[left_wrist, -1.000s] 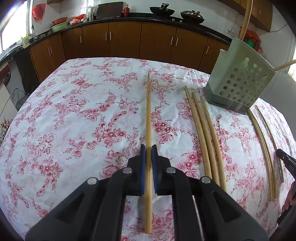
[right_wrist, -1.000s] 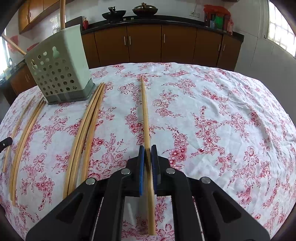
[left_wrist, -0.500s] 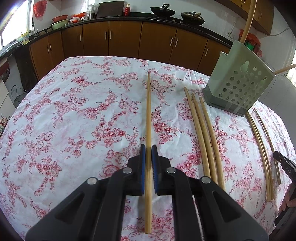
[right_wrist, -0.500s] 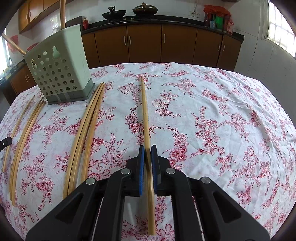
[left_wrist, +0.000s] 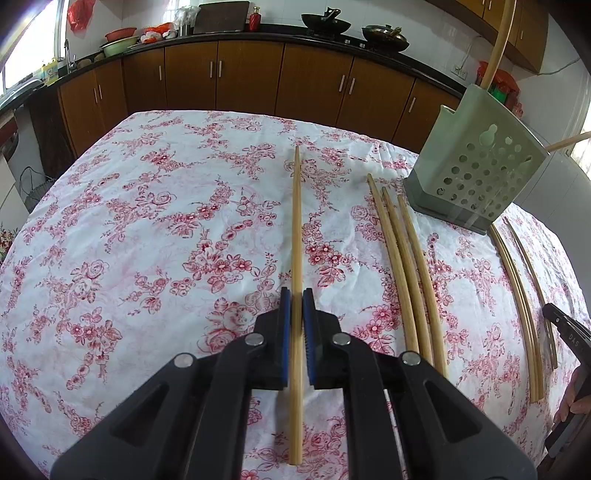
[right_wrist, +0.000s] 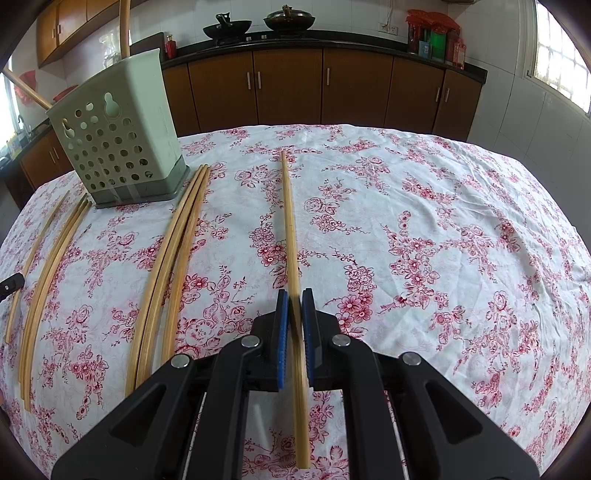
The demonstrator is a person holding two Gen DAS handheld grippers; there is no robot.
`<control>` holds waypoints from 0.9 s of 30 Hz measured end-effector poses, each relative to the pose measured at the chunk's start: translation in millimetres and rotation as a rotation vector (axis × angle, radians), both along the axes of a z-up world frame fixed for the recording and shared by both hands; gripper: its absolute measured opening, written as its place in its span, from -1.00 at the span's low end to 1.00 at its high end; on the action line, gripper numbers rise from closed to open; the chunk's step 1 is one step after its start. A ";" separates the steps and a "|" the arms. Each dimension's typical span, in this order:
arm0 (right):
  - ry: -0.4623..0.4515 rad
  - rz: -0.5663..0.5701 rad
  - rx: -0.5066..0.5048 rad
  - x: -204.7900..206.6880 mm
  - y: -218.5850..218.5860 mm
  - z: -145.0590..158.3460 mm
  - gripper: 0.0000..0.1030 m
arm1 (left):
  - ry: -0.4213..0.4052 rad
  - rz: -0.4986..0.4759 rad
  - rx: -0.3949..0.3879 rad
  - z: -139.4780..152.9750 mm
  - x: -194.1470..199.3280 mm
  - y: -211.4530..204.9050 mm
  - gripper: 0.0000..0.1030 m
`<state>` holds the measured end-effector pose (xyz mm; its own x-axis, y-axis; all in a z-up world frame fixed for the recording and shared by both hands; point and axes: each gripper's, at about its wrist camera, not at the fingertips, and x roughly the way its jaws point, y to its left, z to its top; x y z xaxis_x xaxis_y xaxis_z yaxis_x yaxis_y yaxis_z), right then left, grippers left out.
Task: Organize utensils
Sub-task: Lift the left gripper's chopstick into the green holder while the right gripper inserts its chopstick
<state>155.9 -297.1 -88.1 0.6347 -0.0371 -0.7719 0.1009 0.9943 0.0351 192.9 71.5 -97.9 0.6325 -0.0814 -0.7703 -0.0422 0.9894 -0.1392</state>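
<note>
1. Left wrist view: the left gripper (left_wrist: 296, 295) points down at a table (left_wrist: 110, 229) covered by a white cloth with a red flower print. Its blue-padded fingers (left_wrist: 284, 332) are clenched on a single wooden chopstick (left_wrist: 296, 229), which runs straight ahead between them, away from the camera.
2. Right of this chopstick, three chopsticks (left_wrist: 406, 266) lie side by side on the cloth, their far ends close to the base of a pale green perforated utensil holder (left_wrist: 476, 173).
3. The holder stands upright near the far right edge of the table; two long sticks (left_wrist: 498, 40) rise out of its top.
4. Further right, another group of chopsticks (left_wrist: 521, 295) lies beyond the holder; the tip of the right gripper (left_wrist: 561, 321) shows just beside them at the picture's edge.
5. Right wrist view: the right gripper (right_wrist: 293, 295) likewise has its fingers (right_wrist: 282, 332) closed on one chopstick (right_wrist: 288, 221), which crosses the gap at a slight slant and extends forward over the cloth.
6. In this view the holder (right_wrist: 118, 147) stands at far left, with three chopsticks (right_wrist: 173, 258) just to its right and more (right_wrist: 48, 269) to its left.
7. Brown kitchen cabinets (right_wrist: 288, 88) line the wall behind the table, with two dark woks (right_wrist: 227, 27) on the black counter above them.
</note>
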 end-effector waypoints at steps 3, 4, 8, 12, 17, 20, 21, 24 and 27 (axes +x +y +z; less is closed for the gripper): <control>0.000 0.000 0.000 0.0 -0.1 0.0 -0.82 | 0.000 0.000 0.001 -0.2 0.0 0.3 -0.80; 0.000 -0.001 0.000 0.0 -0.3 0.1 -0.81 | 0.000 0.000 0.001 -0.2 0.0 0.4 -0.80; -0.001 -0.006 -0.004 -0.5 -0.7 0.2 -0.72 | 0.002 -0.006 0.020 0.4 -1.0 -1.8 -0.79; 0.000 0.008 -0.015 -11.4 1.6 0.5 -0.72 | 0.018 -0.032 0.083 1.7 -11.4 -6.5 -0.79; 0.005 -0.004 0.000 -14.5 -3.8 2.8 -0.85 | 0.019 -0.059 0.160 3.4 -18.0 -15.2 -0.83; -0.069 -0.013 0.011 -22.9 -9.3 24.0 -0.85 | -0.039 -0.068 0.160 25.7 -24.0 -16.1 -0.84; -0.100 -0.016 0.009 -25.5 -10.8 34.4 -0.85 | -0.069 -0.069 0.155 36.2 -26.6 -15.7 -0.84; -0.181 -0.019 0.014 -32.4 -13.4 61.1 -0.85 | -0.161 -0.064 0.128 74.0 -32.9 -14.5 -0.84; -0.266 -0.018 0.025 -38.4 -15.6 88.2 -0.85 | -0.239 -0.052 0.081 110.0 -36.7 -10.9 -0.84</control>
<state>117.6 -312.7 0.1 0.8147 -0.0333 -0.5789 0.1028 0.9908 0.0877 156.2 60.7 12.1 0.7939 -0.0631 -0.6047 0.0338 0.9976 -0.0598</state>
